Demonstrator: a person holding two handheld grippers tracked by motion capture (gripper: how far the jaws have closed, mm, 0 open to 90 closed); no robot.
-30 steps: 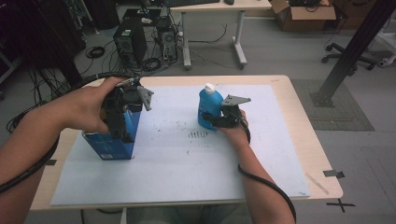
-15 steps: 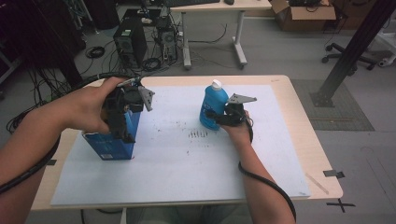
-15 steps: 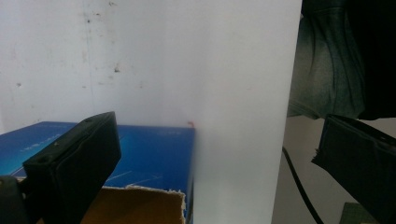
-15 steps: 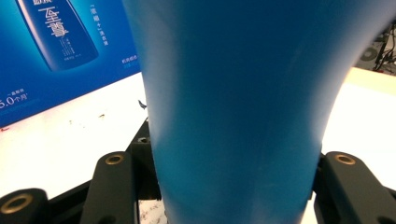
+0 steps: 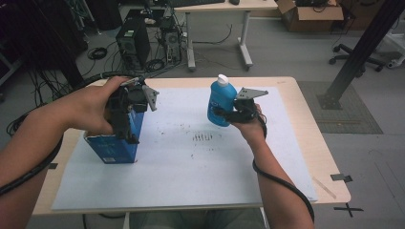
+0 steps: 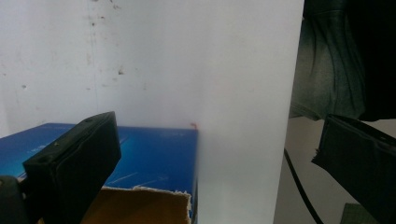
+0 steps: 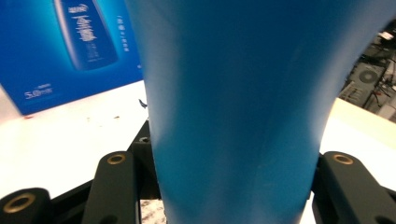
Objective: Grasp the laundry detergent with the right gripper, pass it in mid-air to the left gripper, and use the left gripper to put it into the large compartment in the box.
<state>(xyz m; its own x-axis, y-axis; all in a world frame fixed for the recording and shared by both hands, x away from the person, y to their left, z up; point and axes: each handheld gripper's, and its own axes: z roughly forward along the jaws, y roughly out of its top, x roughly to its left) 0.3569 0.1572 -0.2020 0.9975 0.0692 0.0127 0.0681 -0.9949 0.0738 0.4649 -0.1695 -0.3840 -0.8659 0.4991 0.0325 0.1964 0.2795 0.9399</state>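
A blue bottle [image 5: 221, 105] with a white cap stands upright just right of centre in the high view, clamped between the right gripper's [image 5: 228, 114] jaws. At centre left a blue carton [image 5: 114, 143] stands on white paper [image 5: 191, 181], its torn top open, contents unseen. The left gripper [image 5: 128, 136] hangs over it, jaws spread wide, holding nothing.

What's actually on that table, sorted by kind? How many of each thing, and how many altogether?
Blue bottle with white cap, held in the right gripper: 1
Blue carton, open at the top, under the left gripper: 1
White sheet covering the tabletop: 1
Hand-held grippers: 2
Total: 5
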